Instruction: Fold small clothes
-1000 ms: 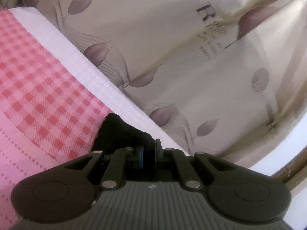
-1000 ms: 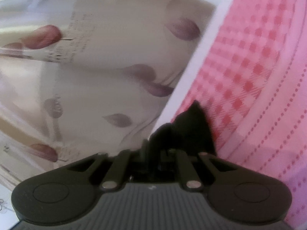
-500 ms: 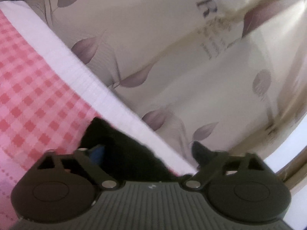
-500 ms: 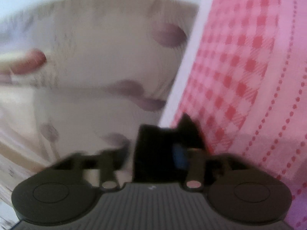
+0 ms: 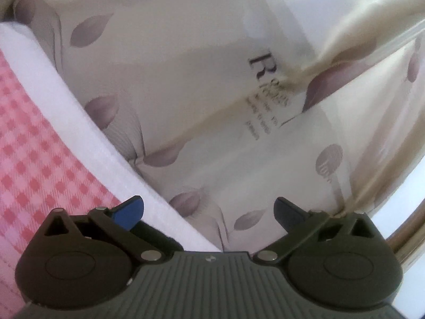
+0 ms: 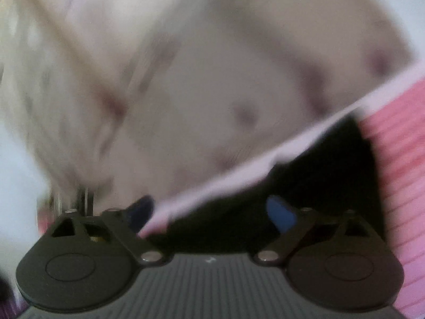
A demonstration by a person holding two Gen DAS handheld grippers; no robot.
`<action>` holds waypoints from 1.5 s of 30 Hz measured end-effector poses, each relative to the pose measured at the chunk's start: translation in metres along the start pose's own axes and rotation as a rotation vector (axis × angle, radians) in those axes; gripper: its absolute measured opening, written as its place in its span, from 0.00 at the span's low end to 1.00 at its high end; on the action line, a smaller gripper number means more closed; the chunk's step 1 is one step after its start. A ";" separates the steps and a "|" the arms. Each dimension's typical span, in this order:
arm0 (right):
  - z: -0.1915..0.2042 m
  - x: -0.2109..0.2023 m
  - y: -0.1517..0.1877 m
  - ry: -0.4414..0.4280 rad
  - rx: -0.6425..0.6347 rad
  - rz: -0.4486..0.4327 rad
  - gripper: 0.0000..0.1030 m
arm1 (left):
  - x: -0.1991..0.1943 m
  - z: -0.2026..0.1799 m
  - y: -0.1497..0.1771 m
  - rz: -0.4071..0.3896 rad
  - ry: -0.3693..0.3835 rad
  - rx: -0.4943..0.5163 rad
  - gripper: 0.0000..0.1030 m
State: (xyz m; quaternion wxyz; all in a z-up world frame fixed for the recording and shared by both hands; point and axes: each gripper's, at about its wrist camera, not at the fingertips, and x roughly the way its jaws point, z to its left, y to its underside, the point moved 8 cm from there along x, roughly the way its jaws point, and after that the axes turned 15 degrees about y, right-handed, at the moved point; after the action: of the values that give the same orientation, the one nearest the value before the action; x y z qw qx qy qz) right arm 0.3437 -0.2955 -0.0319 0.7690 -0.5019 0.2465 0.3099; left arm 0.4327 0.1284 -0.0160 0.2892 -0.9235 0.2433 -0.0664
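Although the right wrist view is blurred, both views show the hand-held grippers with their jaws spread wide and nothing pinched between them. The left hand-held gripper (image 5: 208,210) points over the white border (image 5: 79,122) of a pink checked cloth (image 5: 34,159) toward a pale curtain with leaf print (image 5: 186,66); only a small dark patch, perhaps cloth, shows close under its left finger. The right hand-held gripper (image 6: 212,212) hovers just above the black garment (image 6: 332,175), which lies on the pink cloth next to the white border, between the blue fingertips (image 6: 279,212) and beyond them.

My judgement is that one fold or one placing is finished, because the garment lies free on the cloth and neither gripper holds it. How neat the fold is I cannot tell, since the garment appears only as a dark shape. What is left may be another fold, or the next piece of clothing, but no other piece is visible.

Counted: two grippers, one black garment, one pink checked cloth, one curtain.
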 end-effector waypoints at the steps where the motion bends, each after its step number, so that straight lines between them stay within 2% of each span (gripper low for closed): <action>1: 0.020 0.016 0.014 -0.007 -0.076 0.069 0.68 | -0.005 -0.002 -0.001 -0.004 0.001 0.006 0.99; 2: 0.035 0.029 0.026 0.013 -0.147 0.113 0.59 | -0.010 -0.004 -0.001 -0.005 0.005 0.009 0.99; 4: 0.057 0.056 0.046 0.077 -0.285 0.168 0.58 | -0.021 -0.004 0.005 0.006 0.004 0.013 0.99; 6: 0.070 0.081 0.055 0.101 -0.338 0.207 0.55 | -0.035 0.000 0.013 0.028 -0.008 0.014 0.99; 11: 0.087 0.131 0.058 0.196 -0.469 0.278 0.54 | -0.078 0.015 0.042 0.082 -0.035 -0.003 0.99; 14: 0.093 0.148 0.029 0.249 -0.501 0.217 0.52 | -0.099 0.023 0.055 0.098 -0.046 -0.012 0.99; 18: 0.078 0.162 -0.026 0.305 -0.317 0.096 0.53 | -0.114 0.027 0.065 0.123 -0.071 0.032 0.99; 20: 0.065 0.156 -0.051 0.317 -0.191 -0.003 0.55 | -0.115 0.024 0.069 0.149 -0.084 0.078 0.99; 21: 0.058 0.148 -0.061 0.271 -0.094 -0.043 0.55 | -0.114 0.022 0.070 0.162 -0.084 0.097 0.99; 23: 0.051 0.128 -0.067 0.109 0.057 -0.057 0.55 | -0.112 0.016 0.073 0.190 -0.072 0.132 0.99; 25: 0.047 0.111 -0.064 0.086 0.077 -0.079 0.56 | -0.107 0.010 0.073 0.207 -0.054 0.174 0.99; 28: 0.041 0.083 -0.040 0.063 0.055 -0.066 0.56 | -0.097 -0.003 0.078 0.240 -0.037 0.236 0.99; 32: 0.016 0.027 0.000 0.127 -0.001 -0.075 0.56 | -0.075 -0.019 0.087 0.294 -0.005 0.289 0.99; 35: -0.010 0.001 0.021 0.182 0.004 -0.083 0.57 | -0.034 -0.027 0.106 0.438 0.007 0.356 0.99; 37: -0.029 -0.002 0.031 0.194 0.043 -0.068 0.62 | -0.003 -0.018 0.118 0.543 -0.036 0.336 0.96; 39: -0.042 -0.006 0.040 0.229 0.041 -0.063 0.62 | 0.024 -0.011 0.117 0.572 -0.042 0.290 0.96; 43: -0.047 -0.012 0.046 0.201 0.062 -0.083 0.62 | 0.072 -0.002 0.080 0.469 -0.055 0.256 0.97; 45: -0.046 -0.014 0.048 0.209 0.055 -0.089 0.64 | 0.081 0.010 0.047 0.303 -0.147 0.254 0.95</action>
State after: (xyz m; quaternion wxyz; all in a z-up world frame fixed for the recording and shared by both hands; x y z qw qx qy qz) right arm 0.2962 -0.3270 -0.0690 0.7656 -0.5205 0.3113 0.2144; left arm 0.4866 0.0605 -0.0521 0.4271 -0.8347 0.3473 0.0152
